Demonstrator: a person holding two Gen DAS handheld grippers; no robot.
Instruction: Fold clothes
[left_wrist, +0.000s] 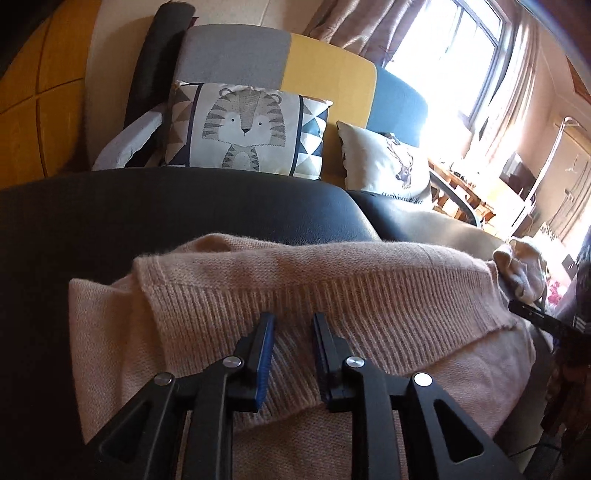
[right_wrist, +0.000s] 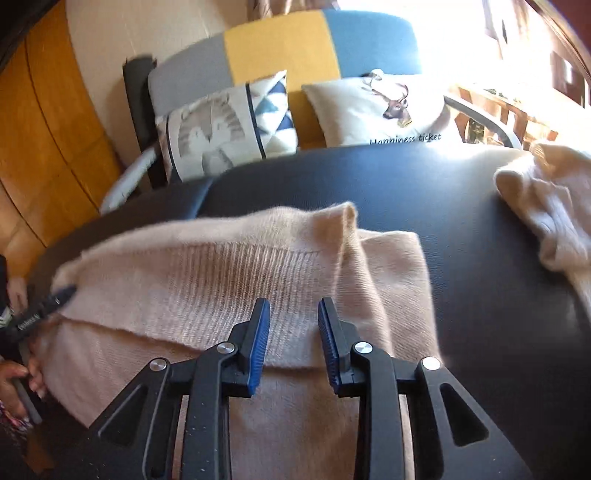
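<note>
A pale pink knitted sweater (left_wrist: 332, 295) lies partly folded on a black cushioned surface (left_wrist: 147, 214), its ribbed hem turned over the top. My left gripper (left_wrist: 293, 325) is open and empty just above the ribbed hem. My right gripper (right_wrist: 293, 310) is open and empty above the same sweater (right_wrist: 221, 277) near its right side. The left gripper's tip shows in the right wrist view (right_wrist: 55, 299) at the sweater's left edge. The right gripper's tip shows in the left wrist view (left_wrist: 532, 317) at the sweater's right edge.
A cream garment (right_wrist: 546, 221) lies on the black surface to the right. Behind stands a grey, yellow and blue sofa (left_wrist: 325, 77) with a tiger cushion (left_wrist: 243, 129) and a deer cushion (right_wrist: 388, 107). A bright window (left_wrist: 461, 48) is at the far right.
</note>
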